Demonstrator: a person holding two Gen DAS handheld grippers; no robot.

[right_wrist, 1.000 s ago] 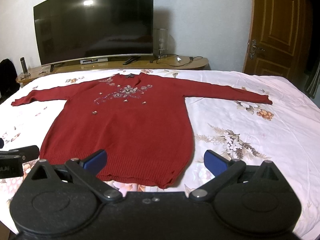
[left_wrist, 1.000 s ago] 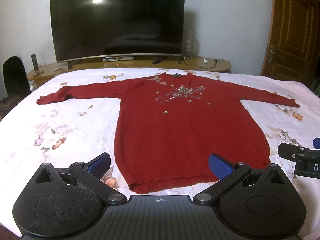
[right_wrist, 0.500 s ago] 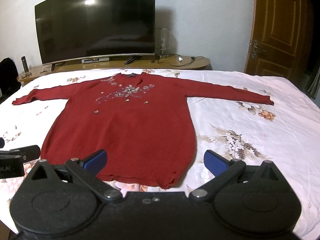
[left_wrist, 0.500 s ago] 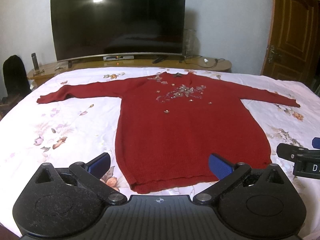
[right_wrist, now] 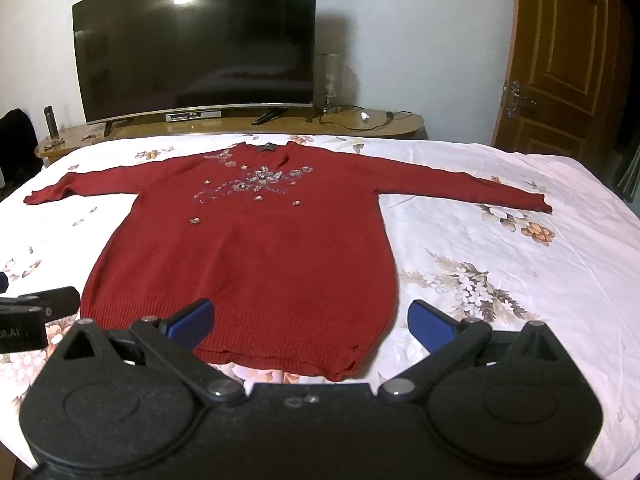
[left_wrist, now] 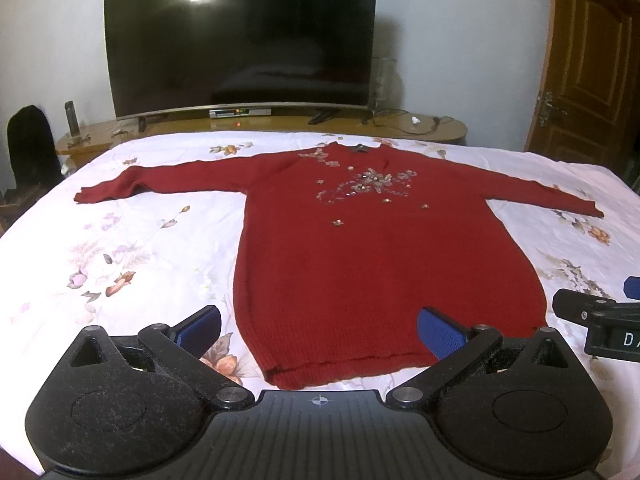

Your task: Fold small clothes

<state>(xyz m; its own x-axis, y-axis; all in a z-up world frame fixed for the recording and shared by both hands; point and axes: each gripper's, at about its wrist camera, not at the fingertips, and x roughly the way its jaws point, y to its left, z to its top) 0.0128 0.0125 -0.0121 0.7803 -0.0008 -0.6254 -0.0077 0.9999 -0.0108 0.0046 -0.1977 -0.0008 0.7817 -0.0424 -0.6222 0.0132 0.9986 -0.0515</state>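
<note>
A bedroom wall carries a large curved television (left_wrist: 240, 36) standing on a low wooden bench (left_wrist: 440, 130), with a brown door (right_wrist: 568, 60) to the right of the television, and in front of the bench is a bed (left_wrist: 132, 240) covered by a white sheet printed with flowers. On that sheet a red sweater (left_wrist: 360, 248) lies flat and face up, unfolded, its neckline toward the television and its hem toward the cameras. A cluster of sequin flowers (left_wrist: 368, 184) is sewn across the chest, just below the neckline. Both sleeves are stretched straight out from the body of the sweater: the left sleeve (left_wrist: 160, 184) ends in a cuff well out on the sheet, and the right sleeve (right_wrist: 464, 188) reaches out the other way toward the door side. The left gripper (left_wrist: 318, 330) hovers at the sweater's hem near its left corner, jaws wide apart and holding nothing; one blue pad (left_wrist: 200, 326) sits over bare sheet just beside the sweater and the other over the knit. The right gripper (right_wrist: 308, 322) hovers at the hem near the sweater's right corner, jaws likewise spread wide and empty, with one blue finger (right_wrist: 190, 318) above the knit and the other above the floral sheet beyond the sweater's edge.
</note>
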